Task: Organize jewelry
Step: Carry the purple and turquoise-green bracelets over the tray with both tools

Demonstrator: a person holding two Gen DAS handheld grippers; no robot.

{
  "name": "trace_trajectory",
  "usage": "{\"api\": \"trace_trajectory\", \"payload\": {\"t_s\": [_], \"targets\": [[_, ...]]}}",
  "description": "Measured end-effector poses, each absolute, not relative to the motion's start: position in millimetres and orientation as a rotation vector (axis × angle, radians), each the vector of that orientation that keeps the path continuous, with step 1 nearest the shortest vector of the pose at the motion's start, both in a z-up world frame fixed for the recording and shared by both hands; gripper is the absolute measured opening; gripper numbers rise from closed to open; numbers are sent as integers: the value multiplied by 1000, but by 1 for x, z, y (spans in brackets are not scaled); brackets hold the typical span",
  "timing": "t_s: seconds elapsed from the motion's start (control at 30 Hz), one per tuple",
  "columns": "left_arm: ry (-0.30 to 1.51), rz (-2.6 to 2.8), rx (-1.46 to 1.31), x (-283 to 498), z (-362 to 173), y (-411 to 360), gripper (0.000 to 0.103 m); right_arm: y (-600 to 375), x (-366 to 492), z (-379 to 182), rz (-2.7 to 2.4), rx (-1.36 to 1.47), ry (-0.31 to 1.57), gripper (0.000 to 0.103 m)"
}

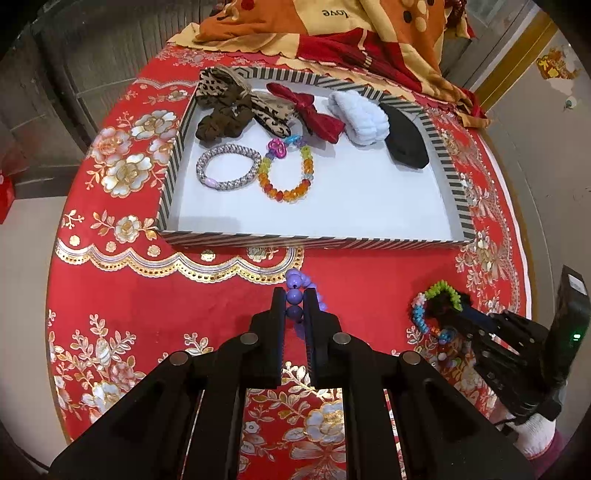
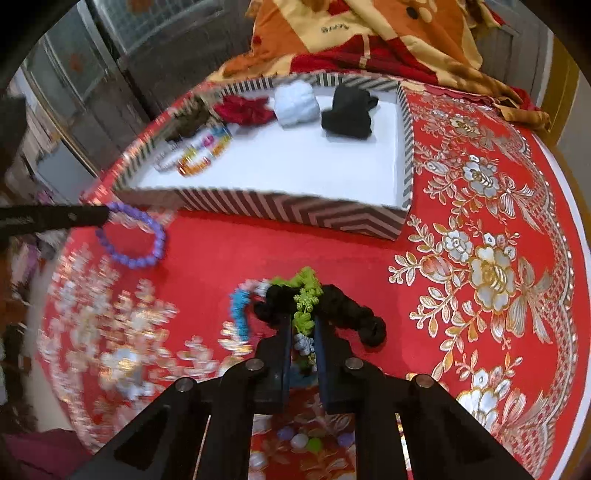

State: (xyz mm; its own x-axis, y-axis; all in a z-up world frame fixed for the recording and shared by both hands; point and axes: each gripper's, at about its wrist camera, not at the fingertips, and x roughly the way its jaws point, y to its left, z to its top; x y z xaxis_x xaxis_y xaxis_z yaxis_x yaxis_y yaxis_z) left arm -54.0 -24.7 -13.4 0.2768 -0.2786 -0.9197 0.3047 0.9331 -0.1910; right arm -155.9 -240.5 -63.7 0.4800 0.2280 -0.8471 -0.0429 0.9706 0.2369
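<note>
My left gripper is shut on a purple bead bracelet, held just above the red cloth in front of the striped tray. In the right wrist view the bracelet hangs from the left fingers. My right gripper is shut on a multicoloured flower-bead bracelet that lies tangled with a black scrunchie. The left wrist view shows that bracelet at the right gripper's tip. The tray holds a silver bracelet, an amber bead bracelet, scrunchies and bows.
The round table is covered by a red floral cloth. An orange and red blanket is piled behind the tray. Loose pastel beads lie under my right gripper. The table edge curves close at the left and right.
</note>
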Motion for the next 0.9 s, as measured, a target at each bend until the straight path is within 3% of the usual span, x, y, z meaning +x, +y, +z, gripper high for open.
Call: {"api": "trace_trajectory", "payload": {"t_s": [0.43, 0.9], "targets": [[1169, -449, 18, -58, 30, -14, 8, -258, -190, 24, 283, 435, 868, 11], [1087, -466, 26, -43, 74, -13, 8, -256, -188, 67, 289, 427, 787, 11]]}}
